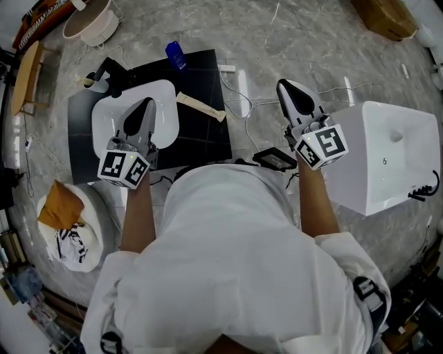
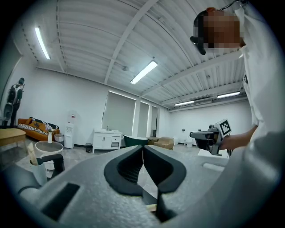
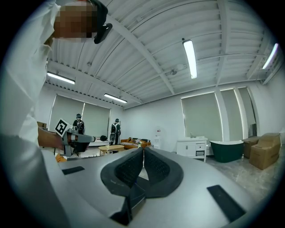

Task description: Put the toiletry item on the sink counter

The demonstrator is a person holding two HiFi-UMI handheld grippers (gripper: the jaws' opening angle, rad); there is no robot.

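In the head view a small blue bottle [image 1: 175, 55] stands at the far edge of a black sink counter [image 1: 204, 135]. On the counter, right of the white basin [image 1: 111, 117], lies a pale wooden-handled item [image 1: 201, 107]. My left gripper [image 1: 147, 104] hovers over the basin, its jaws pressed together with nothing between them. My right gripper [image 1: 285, 84] is off the counter's right side above the floor, also shut and empty. Both gripper views look level across the room, and the left gripper [image 2: 143, 149] and right gripper [image 3: 143, 150] each show dark pads meeting.
A black faucet [image 1: 104, 72] stands at the basin's far left. A white tub-like fixture [image 1: 387, 152] sits at the right, and a white stool with an orange cloth [image 1: 66, 218] at the near left. A round basket [image 1: 90, 21] and a cardboard box [image 1: 384, 17] lie far off. Cables [image 1: 242, 104] run over the marble floor.
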